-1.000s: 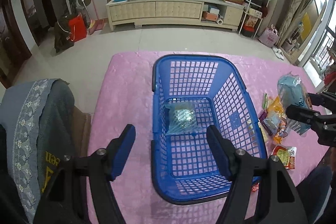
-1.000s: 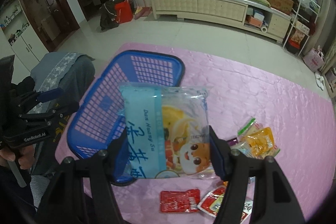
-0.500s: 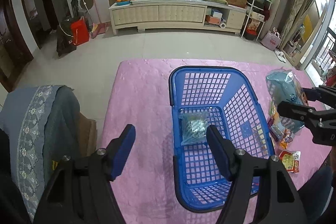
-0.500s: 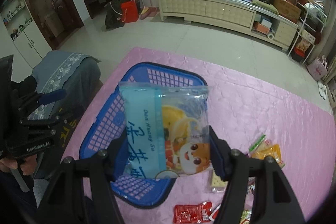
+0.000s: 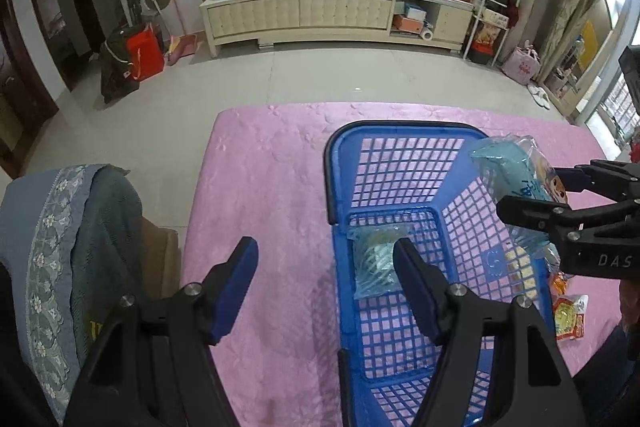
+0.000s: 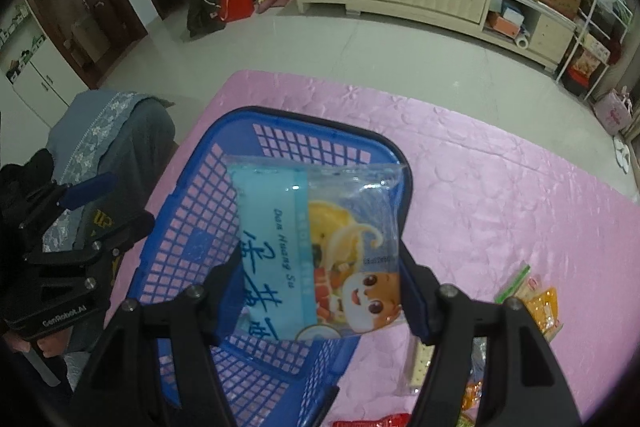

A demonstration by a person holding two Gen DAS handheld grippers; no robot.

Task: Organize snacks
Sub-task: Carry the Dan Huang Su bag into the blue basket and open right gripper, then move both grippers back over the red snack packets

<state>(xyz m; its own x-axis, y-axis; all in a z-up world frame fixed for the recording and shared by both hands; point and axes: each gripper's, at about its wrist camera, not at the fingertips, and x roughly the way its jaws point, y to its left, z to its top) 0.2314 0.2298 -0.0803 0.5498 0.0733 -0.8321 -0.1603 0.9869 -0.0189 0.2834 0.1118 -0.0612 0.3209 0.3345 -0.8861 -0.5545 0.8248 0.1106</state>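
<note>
**Snack bag above basket rim**

Basket [image 5: 404,163]: blue plastic, rectangular with rounded corners, walls and floor an open grid, standing on pink quilted cloth [image 5: 260,187] over the counter. Inside, on the floor near the far end: one clear-and-green packet [image 5: 374,263], flat, crinkled. Nothing else visible inside.

Right gripper [image 6: 320,291]: jaws clenched on the snack bag [image 6: 316,239], glossy film, pale blue band with lettering down one side, cartoon face and yellow fruit on the other. Hangs upright over the basket's right wall, top edge at the far rim in the right wrist view. Compared with a second ago, shifted from beside the basket, above the loose packets, to over the basket itself.

Left gripper [image 5: 324,267]: jaws released, blue pads wide apart, grasping nothing; now straddling the basket's left wall rather than centred on it, more bare cloth showing to the left.

Loose packets [image 6: 536,303] on the cloth right of the basket: orange, green-edged and red [image 6: 376,421] sachets, flat and shiny. Grey chair cover [image 5: 52,227] with a lace strip at the counter's left edge.
</note>
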